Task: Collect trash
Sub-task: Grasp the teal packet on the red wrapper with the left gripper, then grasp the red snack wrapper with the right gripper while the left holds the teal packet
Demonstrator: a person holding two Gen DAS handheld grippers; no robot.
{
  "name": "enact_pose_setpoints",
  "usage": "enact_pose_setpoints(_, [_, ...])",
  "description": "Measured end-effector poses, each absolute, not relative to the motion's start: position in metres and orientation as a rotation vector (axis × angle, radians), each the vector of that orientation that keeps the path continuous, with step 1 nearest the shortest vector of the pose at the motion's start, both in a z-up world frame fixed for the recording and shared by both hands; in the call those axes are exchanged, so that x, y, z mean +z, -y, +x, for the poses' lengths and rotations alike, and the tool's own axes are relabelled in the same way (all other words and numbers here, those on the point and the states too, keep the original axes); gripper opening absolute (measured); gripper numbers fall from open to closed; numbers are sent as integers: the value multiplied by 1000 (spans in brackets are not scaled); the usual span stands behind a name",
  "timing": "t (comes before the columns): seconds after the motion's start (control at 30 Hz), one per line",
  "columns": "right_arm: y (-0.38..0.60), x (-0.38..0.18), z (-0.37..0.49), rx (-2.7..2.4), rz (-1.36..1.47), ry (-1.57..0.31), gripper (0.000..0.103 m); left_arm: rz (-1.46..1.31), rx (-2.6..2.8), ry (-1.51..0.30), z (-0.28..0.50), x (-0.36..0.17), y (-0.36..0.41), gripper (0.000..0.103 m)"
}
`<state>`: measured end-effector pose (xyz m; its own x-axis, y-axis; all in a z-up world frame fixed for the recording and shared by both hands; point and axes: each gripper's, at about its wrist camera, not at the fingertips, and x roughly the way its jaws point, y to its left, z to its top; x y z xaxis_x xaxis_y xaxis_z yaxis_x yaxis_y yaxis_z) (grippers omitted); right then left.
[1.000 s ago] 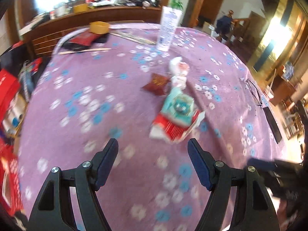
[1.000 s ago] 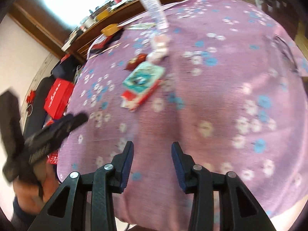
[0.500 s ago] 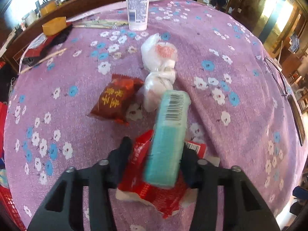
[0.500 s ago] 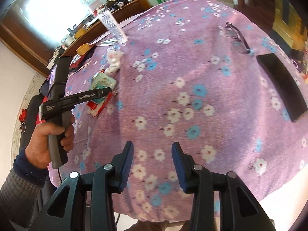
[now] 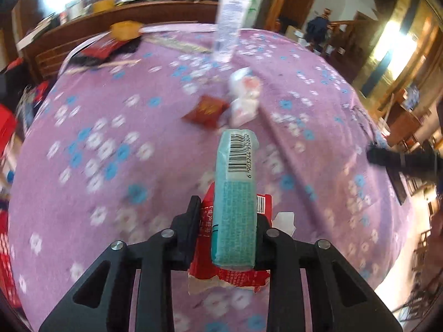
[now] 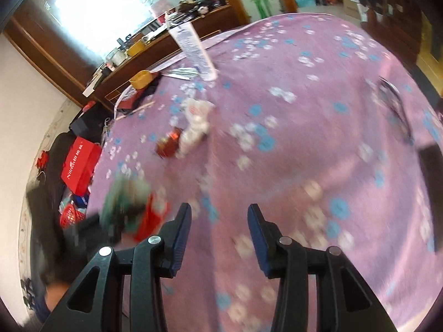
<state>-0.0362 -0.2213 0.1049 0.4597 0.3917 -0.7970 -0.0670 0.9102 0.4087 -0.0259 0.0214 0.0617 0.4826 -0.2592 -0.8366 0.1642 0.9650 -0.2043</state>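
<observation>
The teal packet with a barcode on its upper edge is standing on edge between the fingers of the left tool, pressed together with a torn red wrapper that is hanging out below and beside it; the left tool is clamping both, held above the table with its purple flowered cloth and pointing across it toward the far side. In the right wrist view the same bundle is showing as a blurred teal and red shape at the left, off the table edge side, with the left tool and hand too blurred to read. Farther out on the cloth a dark red snack packet is lying flat, touching or just beside a crumpled white bag. Beyond those a tall white tube is standing upright, and a small yellow box is sitting near the far left rim. The right tool is hovering over the near part of the table, its jaws parted and gripping nothing, aimed toward the white bag and the red snack packet.
</observation>
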Motion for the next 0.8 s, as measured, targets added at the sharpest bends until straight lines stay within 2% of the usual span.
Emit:
enact_pose_setpoints(0.27, [150, 86, -20, 407, 287, -1136, 49, -191, -138, -1075, -52, 37, -88, 31])
enact_pose_setpoints(0.37, [134, 78, -30, 436, 264, -1168, 49, -221, -120, -1079, -52, 31, -100, 46])
enact_pose_setpoints(0.5, [123, 72, -45, 467, 292, -1201, 49, -269, -115, -1057, -48, 32, -108, 46])
enact_pose_setpoints(0.53, [121, 70, -46, 476, 304, -1212, 49, -285, -114, -1052, -47, 32, -111, 45])
enact_pose_setpoints(0.6, [115, 64, -53, 493, 327, -1236, 49, -324, -123, -1058, -44, 32, -116, 29])
enact_pose_setpoints(0.63, [113, 62, -55, 494, 333, -1242, 49, -334, -128, -1064, -43, 31, -118, 25])
enact_pose_setpoints(0.8, [96, 49, -62, 517, 362, -1281, 49, -315, -131, -1046, -49, 37, -124, 12])
